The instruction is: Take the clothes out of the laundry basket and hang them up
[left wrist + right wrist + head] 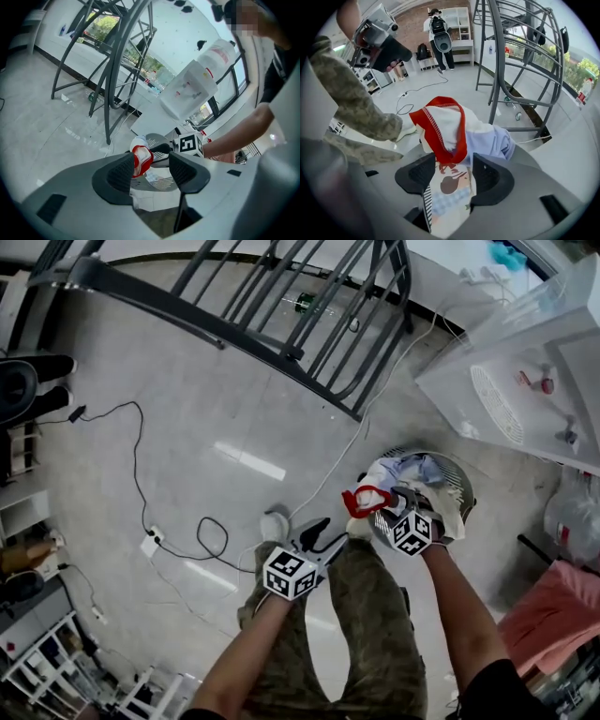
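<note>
A white garment with a red collar [367, 501] hangs lifted over the round grey laundry basket [459, 486], which holds more pale clothes. My right gripper [392, 506] is shut on this garment. In the right gripper view the printed white cloth [449, 187] passes between the jaws of the right gripper [447, 176], with the red collar [440, 123] just above them. My left gripper [317, 534] hovers open to the left of the basket, over my knee, holding nothing. From the left gripper [151, 169] I see the red-collared garment [141, 158] beyond its jaws. The dark metal drying rack [281, 306] stands further off.
A white water dispenser [525, 381] stands right of the basket. A black cable [136, 474] and a white power strip [150, 544] lie on the floor at left. Pink cloth [553, 615] is at the lower right, shelves [37, 652] at the lower left. Another person [440, 37] stands far back.
</note>
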`<state>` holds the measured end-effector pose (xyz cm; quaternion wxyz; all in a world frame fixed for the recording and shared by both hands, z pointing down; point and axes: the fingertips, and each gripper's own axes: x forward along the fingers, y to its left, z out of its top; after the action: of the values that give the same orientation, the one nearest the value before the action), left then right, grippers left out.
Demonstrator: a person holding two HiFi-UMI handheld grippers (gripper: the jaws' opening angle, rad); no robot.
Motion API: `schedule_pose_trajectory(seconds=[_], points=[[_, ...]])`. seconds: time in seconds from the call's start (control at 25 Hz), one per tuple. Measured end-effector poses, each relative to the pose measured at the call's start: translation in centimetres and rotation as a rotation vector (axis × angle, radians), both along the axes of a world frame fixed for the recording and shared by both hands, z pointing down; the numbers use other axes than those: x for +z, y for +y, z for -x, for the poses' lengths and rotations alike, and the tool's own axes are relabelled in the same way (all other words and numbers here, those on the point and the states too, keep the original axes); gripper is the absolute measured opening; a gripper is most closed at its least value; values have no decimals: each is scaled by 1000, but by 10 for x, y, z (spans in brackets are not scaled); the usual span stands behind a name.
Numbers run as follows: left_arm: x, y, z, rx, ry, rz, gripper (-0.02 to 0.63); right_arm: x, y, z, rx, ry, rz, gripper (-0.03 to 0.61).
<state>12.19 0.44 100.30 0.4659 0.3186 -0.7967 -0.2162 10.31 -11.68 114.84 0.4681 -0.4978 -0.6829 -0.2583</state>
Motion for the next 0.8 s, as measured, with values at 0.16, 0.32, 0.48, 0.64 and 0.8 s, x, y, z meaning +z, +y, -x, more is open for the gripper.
schedule_pose_trajectory(seconds=[0.16, 0.32, 0.48, 0.64, 0.8], points=[[8, -5, -7, 34, 15, -1, 215, -3, 1, 3, -10, 6, 16, 78], [10, -3, -13, 63, 31, 25, 215, -33, 3, 13, 75, 50, 91, 28], [-2, -17, -13, 154, 26, 41, 215, -98, -5, 38, 178, 62, 216, 20], [-19, -24, 9, 159, 6, 48, 215, -156, -25, 63, 198, 26, 239, 17], [-57, -30, 18, 200, -19, 73, 215, -226, -40, 64, 211, -2, 238, 15]])
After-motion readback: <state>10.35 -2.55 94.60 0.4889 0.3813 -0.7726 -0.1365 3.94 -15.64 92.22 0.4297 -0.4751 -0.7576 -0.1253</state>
